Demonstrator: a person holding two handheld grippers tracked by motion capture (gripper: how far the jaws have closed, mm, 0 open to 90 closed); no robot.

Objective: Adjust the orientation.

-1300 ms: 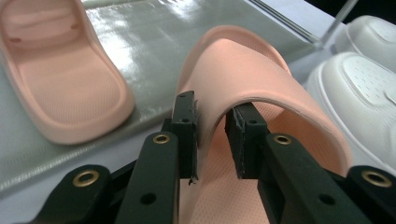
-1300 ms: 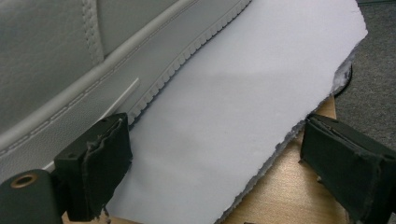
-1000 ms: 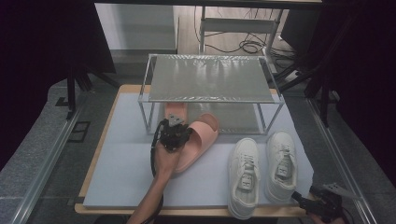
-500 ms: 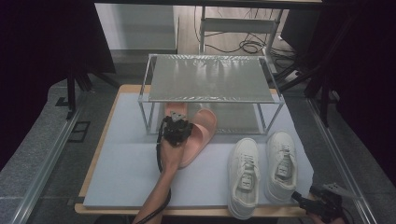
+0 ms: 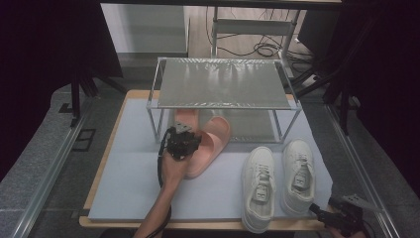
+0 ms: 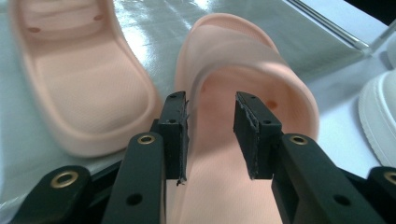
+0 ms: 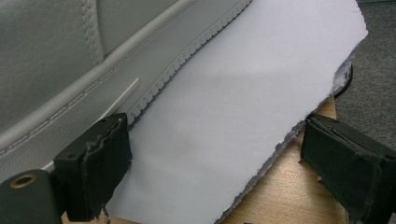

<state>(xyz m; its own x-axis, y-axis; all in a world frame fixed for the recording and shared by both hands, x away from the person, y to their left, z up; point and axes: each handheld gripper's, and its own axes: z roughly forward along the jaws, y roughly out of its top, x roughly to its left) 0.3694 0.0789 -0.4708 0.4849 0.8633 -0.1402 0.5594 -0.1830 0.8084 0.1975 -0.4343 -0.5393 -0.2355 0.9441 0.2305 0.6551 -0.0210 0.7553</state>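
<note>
Two white sneakers (image 5: pixel 277 186) side by side on the grey mat (image 5: pixel 129 193) — metal rack (image 5: pixel 223 84) behind.

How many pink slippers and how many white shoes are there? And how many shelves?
Pink slippers: 2, one lying under the rack, the other beside it.
White sneakers: 2, one on the left of the pair, one on the right.
Metal shoe rack: 1.
Total: 5 things.
</note>
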